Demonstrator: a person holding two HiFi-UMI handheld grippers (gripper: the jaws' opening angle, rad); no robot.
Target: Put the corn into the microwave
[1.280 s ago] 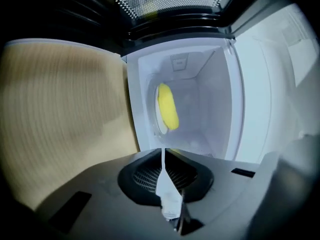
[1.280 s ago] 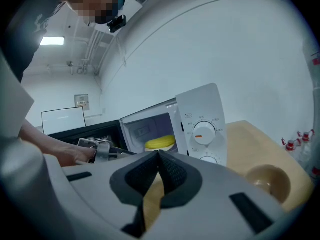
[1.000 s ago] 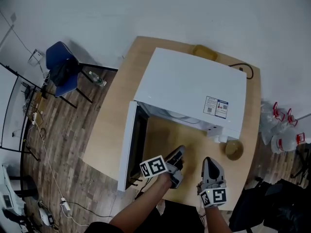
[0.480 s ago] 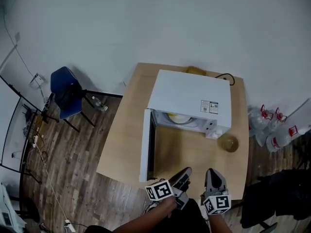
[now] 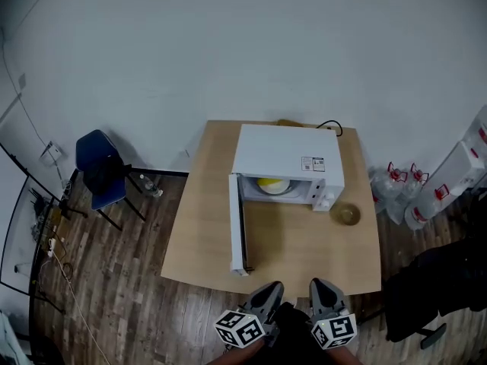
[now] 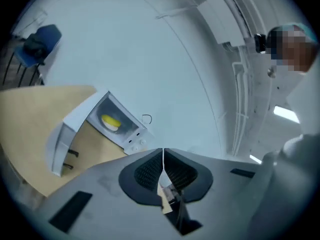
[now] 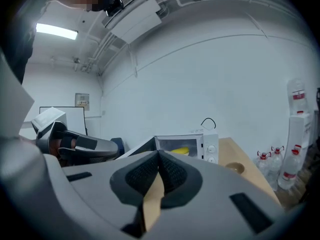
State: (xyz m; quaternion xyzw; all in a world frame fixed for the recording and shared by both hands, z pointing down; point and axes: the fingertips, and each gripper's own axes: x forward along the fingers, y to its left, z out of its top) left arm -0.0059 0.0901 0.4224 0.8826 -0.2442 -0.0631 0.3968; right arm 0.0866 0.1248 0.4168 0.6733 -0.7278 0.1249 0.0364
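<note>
Corn (image 5: 272,185) inside the microwave (image 5: 285,154); left gripper (image 5: 266,293) and right gripper (image 5: 319,289) — both pressed together, empty — well in front of it. Likely risk: shoving its open door (image 5: 237,230) hard shifts the microwave.

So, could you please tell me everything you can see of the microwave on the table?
The microwave is a white box standing upright on the wooden table, near its far edge. Its door, hinged at the left, stands wide open. Yellow corn lies inside. Two knobs sit at its front right, a label on top.
</note>
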